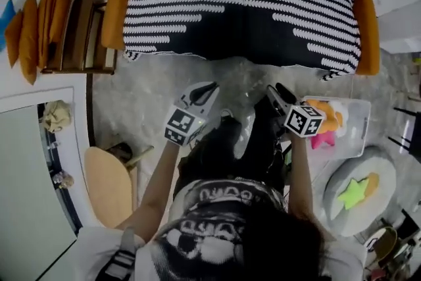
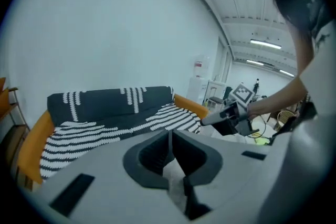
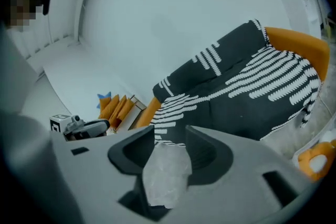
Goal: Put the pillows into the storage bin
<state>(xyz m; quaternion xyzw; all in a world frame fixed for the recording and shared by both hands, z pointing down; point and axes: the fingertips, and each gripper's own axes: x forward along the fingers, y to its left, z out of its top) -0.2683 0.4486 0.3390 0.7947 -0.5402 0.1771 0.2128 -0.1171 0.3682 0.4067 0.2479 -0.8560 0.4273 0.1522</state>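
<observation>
The clear storage bin (image 1: 362, 120) stands on the floor at my right with an orange pillow (image 1: 326, 112) and a pink pillow (image 1: 321, 139) in it. A green star pillow (image 1: 354, 192) lies on a round grey cushion (image 1: 389, 168) nearer to me. Both grippers are held up in front of the sofa (image 1: 243, 23). My right gripper (image 1: 276, 90) (image 3: 170, 134) has its jaws partly apart, with a crumpled piece of clear plastic (image 3: 167, 171) caught between them. The jaws of my left gripper (image 1: 210, 86) (image 2: 170, 136) meet at the tips. A pale sliver shows behind them, and I cannot tell what it is.
The sofa (image 2: 105, 118) (image 3: 252, 86) has orange arms and a black-and-white striped throw. Orange cushions (image 1: 29, 36) (image 3: 115, 107) lean on a wooden rack at the left. A round wooden stool (image 1: 108, 184) stands by my left side, beside a white cabinet (image 1: 29, 174).
</observation>
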